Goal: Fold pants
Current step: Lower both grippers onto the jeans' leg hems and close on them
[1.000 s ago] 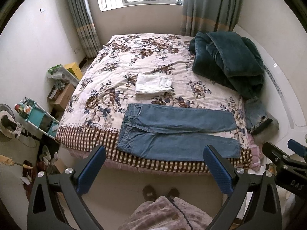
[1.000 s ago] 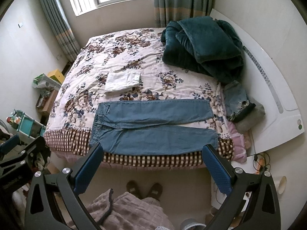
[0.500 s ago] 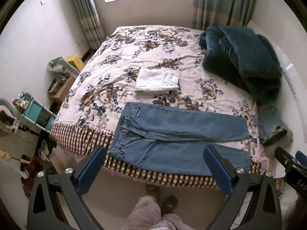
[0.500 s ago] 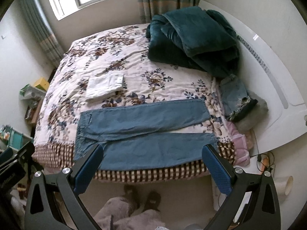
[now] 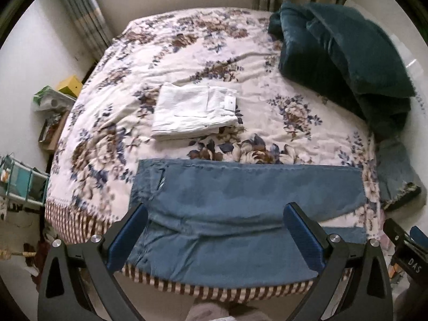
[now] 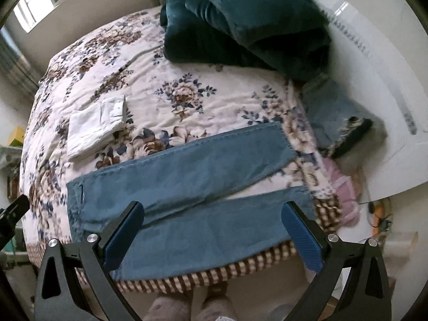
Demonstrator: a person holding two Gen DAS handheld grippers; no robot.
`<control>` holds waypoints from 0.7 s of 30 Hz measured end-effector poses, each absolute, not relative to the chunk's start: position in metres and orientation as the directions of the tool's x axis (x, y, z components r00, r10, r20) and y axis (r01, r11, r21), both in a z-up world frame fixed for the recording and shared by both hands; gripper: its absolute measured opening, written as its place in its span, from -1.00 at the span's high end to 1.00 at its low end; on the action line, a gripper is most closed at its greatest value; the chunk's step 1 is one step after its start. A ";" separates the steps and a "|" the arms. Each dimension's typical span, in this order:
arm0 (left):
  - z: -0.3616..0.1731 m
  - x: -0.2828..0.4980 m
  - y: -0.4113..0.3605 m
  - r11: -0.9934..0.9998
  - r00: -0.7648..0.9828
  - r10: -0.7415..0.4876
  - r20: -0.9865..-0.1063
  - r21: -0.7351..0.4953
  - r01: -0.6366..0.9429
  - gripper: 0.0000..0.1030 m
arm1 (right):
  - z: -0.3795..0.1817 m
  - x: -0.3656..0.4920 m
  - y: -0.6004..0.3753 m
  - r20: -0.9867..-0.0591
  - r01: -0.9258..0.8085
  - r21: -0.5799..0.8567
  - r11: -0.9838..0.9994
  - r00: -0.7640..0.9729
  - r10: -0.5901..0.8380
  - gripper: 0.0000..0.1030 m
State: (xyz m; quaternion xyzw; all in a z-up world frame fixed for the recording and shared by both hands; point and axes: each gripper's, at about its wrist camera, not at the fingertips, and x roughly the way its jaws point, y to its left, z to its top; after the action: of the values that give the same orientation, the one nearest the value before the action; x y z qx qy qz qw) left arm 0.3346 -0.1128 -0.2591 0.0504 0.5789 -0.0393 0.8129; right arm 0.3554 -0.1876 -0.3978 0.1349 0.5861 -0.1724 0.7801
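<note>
Left gripper (image 5: 215,236) wide open, nothing between the 2 blue pads (image 5: 128,236), just hovering over the near edge of the bed. Same deal with the right gripper (image 6: 214,236): jaws spread wide, gripping nothing, hanging above the same edge a bit further toward the leg ends.

Right below both: blue jeans (image 5: 240,214), spread flat across the near side of the floral bedspread (image 5: 107,139), waistband to the left, 2 legs running to the right. Far leg angled slightly away from the near one in the right wrist view, so a thin wedge of bedspread showing between them toward the hems. Near leg lying right along the checkered border (image 6: 240,264) at the bed's edge.

Further back, a folded white garment (image 5: 194,112) sitting just beyond the waistband end, apart from the jeans. Off to the right, a rumpled dark teal blanket (image 6: 246,21) piled against the white headboard (image 6: 379,85), with another bit of denim (image 6: 331,109) heaped beside it. Slippered feet (image 6: 187,305) visible on the floor below. Curtains (image 5: 80,24) at the far wall.
</note>
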 end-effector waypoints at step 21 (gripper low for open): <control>-0.613 0.457 -0.229 0.757 0.048 0.258 -0.965 0.232 0.610 -1.00 | -0.827 0.578 -0.203 -0.922 -0.362 -0.306 0.881 -0.119 -0.369 -1.00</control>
State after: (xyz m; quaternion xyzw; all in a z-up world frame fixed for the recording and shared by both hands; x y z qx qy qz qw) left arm 0.4567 -0.2286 -0.6126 0.3208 0.6764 -0.1360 0.6489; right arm 0.5783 -0.2031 -0.8268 -0.2444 0.7479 -0.0027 0.6172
